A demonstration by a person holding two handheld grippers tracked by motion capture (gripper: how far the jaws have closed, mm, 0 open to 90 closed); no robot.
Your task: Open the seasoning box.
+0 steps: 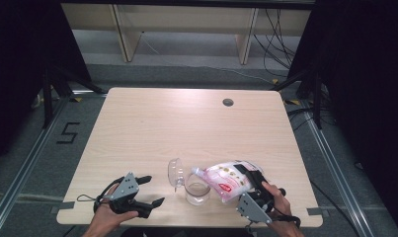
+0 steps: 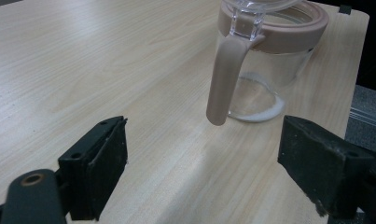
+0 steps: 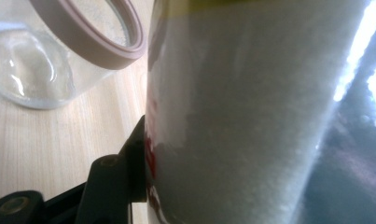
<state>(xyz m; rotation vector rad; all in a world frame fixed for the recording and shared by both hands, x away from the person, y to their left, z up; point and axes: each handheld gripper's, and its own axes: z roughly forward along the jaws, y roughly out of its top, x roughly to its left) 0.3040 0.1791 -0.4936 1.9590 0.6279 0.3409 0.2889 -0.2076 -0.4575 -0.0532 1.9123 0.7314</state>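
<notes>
A clear glass jar (image 1: 196,190) with a pinkish rim and handle stands near the table's front edge, its clear lid (image 1: 175,173) flipped up at its left. A little white powder lies in its bottom (image 2: 258,109). My right gripper (image 1: 251,177) is shut on a white and pink pouch (image 1: 226,180), tilted with its spout (image 1: 196,171) over the jar's mouth. In the right gripper view the pouch (image 3: 241,116) stands close against the lens, one black jaw pressed to its side. My left gripper (image 1: 152,191) rests open left of the jar, nothing between its jaws (image 2: 202,163).
The wooden table (image 1: 186,128) has a round cable hole (image 1: 228,102) at the back right. Dark curtains flank it, and shelving and cables lie on the floor beyond.
</notes>
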